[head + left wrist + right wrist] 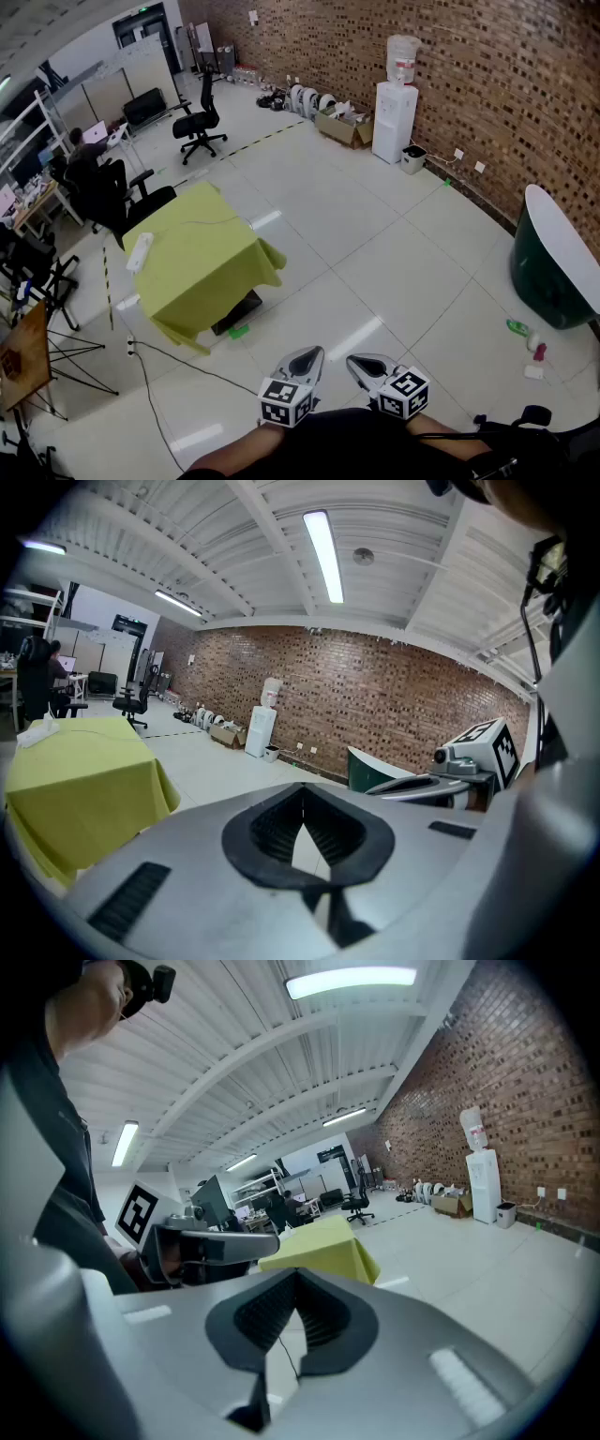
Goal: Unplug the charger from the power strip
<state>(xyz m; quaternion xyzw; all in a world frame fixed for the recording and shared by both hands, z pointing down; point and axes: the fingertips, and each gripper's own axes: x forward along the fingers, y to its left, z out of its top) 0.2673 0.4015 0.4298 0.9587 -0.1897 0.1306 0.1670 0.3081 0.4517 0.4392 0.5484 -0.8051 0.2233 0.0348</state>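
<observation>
A table under a yellow-green cloth point(202, 267) stands on the floor well ahead of me. A white power strip point(139, 251) lies near its left edge, and a thin cable point(214, 222) runs across the cloth. No charger can be made out at this distance. My left gripper point(307, 360) and right gripper point(366, 365) hang side by side low in the head view, far from the table, both shut on nothing. The left gripper view has its tips point(302, 799) meeting, with the table point(80, 775) at the left. The right gripper's tips point(298, 1279) also meet, the table point(323, 1243) beyond.
A black cable point(173, 366) trails over the tiled floor from the table toward me. Office chairs point(199, 124), desks and a seated person point(80, 155) fill the back left. A water dispenser point(396, 111) and boxes point(343, 127) line the brick wall. A dark green tub point(551, 267) stands at the right.
</observation>
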